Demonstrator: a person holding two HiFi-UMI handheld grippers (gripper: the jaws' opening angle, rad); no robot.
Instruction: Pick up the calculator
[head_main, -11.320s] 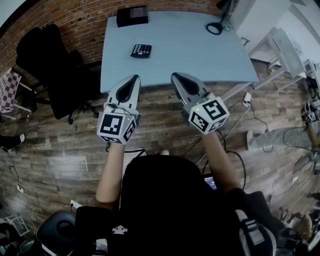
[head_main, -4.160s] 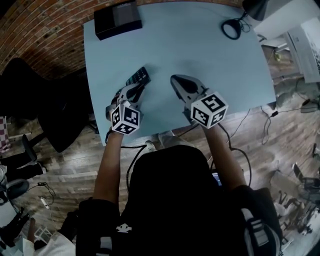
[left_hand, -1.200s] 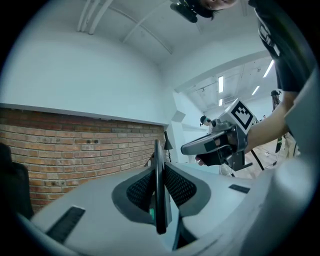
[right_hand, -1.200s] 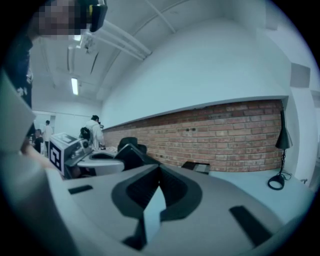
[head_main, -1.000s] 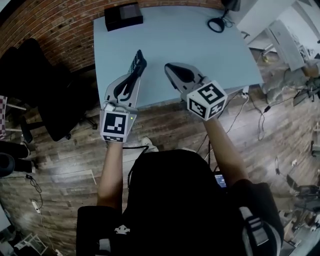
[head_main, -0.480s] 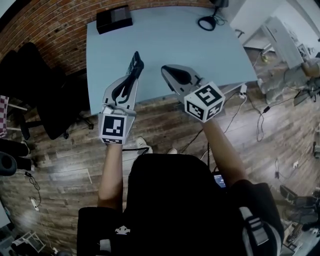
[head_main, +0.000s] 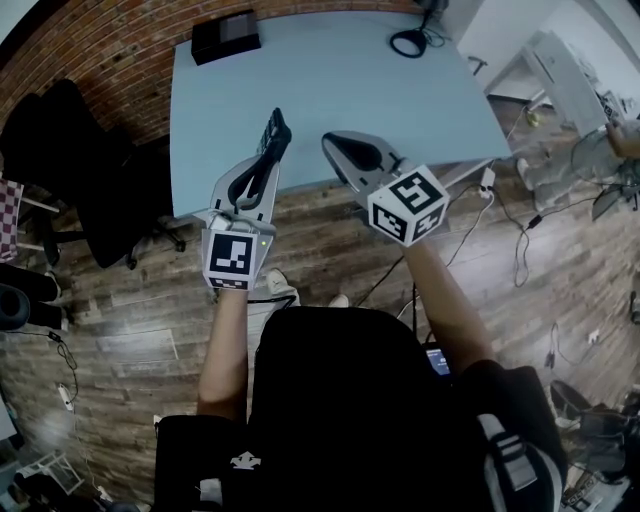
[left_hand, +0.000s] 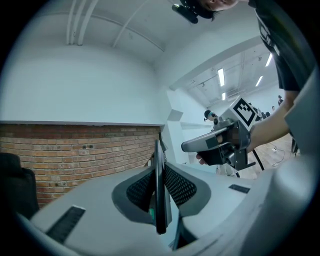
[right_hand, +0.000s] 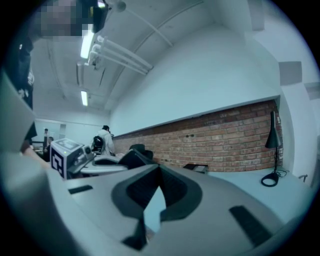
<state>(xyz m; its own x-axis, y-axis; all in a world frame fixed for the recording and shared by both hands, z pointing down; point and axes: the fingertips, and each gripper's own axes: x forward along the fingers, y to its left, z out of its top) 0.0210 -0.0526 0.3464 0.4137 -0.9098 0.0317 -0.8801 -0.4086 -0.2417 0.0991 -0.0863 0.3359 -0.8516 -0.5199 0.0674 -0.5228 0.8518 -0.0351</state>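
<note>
The head camera looks steeply down from above the person, standing back from the tabletop (head_main: 350, 80), over whose near edge the left tool (head_main: 277, 125) and right tool (head_main: 332, 142) reach. Each tool's camera sits low and close behind its own jaws, facing level toward the brick wall (right_hand: 225, 135) beyond the tabletop. All three views share that wall, and each tool view catches the other tool beside it.
</note>
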